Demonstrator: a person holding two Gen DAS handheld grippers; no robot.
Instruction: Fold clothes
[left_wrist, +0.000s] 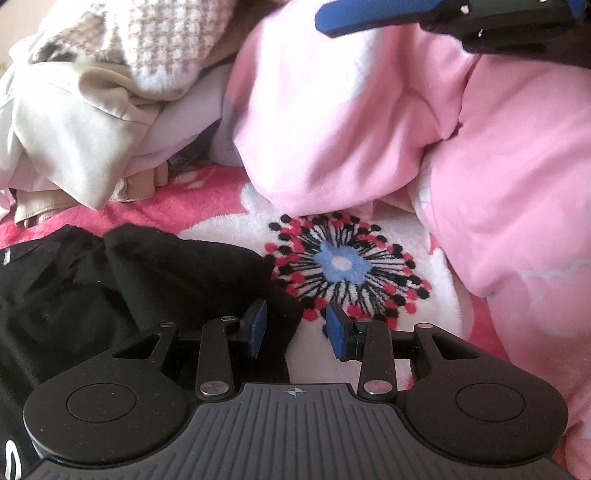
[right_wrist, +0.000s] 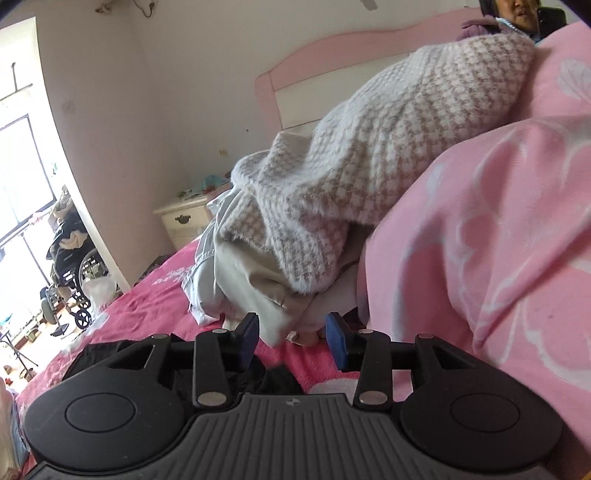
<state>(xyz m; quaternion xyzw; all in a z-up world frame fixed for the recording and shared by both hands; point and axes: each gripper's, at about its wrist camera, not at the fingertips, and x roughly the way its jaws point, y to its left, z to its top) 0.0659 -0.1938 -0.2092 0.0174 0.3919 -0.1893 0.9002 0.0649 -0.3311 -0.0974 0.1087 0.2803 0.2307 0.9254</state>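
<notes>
A black garment (left_wrist: 155, 280) lies crumpled on the pink flowered blanket (left_wrist: 343, 258) at the lower left of the left wrist view. My left gripper (left_wrist: 297, 332) is open just over its right edge. The left pad (left_wrist: 256, 328) is above the black cloth and the right pad (left_wrist: 338, 338) above the white patch of blanket. In the right wrist view my right gripper (right_wrist: 293, 338) is open with nothing between its pads, low over the blanket in front of a clothes pile; the black garment (right_wrist: 279, 380) shows beneath it. One blue finger (left_wrist: 369, 16) of it crosses the top.
A pile of clothes sits behind: a fluffy cream-and-brown checked garment (right_wrist: 369, 166) over a beige one (right_wrist: 243, 280). A bulky pink duvet (left_wrist: 443, 147) fills the right. Beyond are a pink headboard (right_wrist: 332, 48), a bedside cabinet (right_wrist: 184, 218), a wheelchair (right_wrist: 70, 266) and a person (right_wrist: 517, 18).
</notes>
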